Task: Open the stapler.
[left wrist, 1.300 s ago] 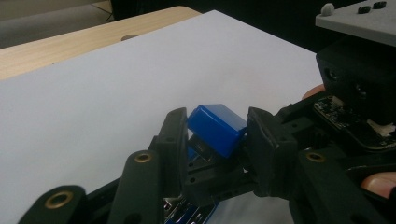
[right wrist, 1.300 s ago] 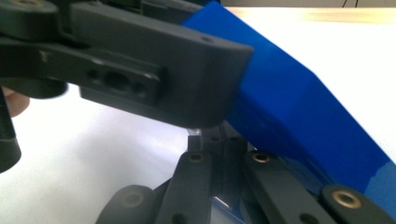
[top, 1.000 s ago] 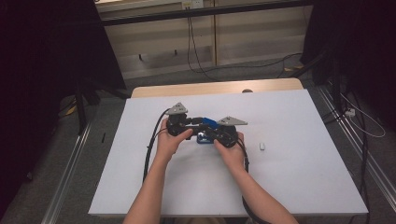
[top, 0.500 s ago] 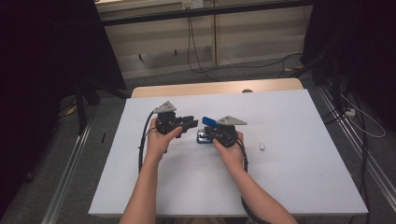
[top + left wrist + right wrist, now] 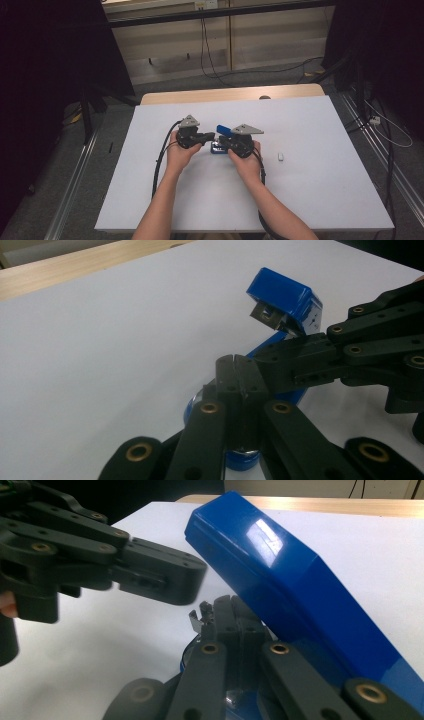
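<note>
The white desk (image 5: 310, 200) carries the work at its middle, where the person's two hands meet over a blue stapler (image 5: 223, 130) with its top arm swung up and open. The right gripper (image 5: 235, 612) has its jaws together, pinching the stapler's lower part, apparently the staple channel, to steady it. The left gripper (image 5: 239, 371) has just been closing; its jaws now meet with nothing visibly between them, its tips just beside the base. This looks like the loading or clearing step. Next, the left gripper likely needs to reach into the open channel; whether staples lie inside cannot be told. A small white piece (image 5: 281, 156) lies apart to the right.
</note>
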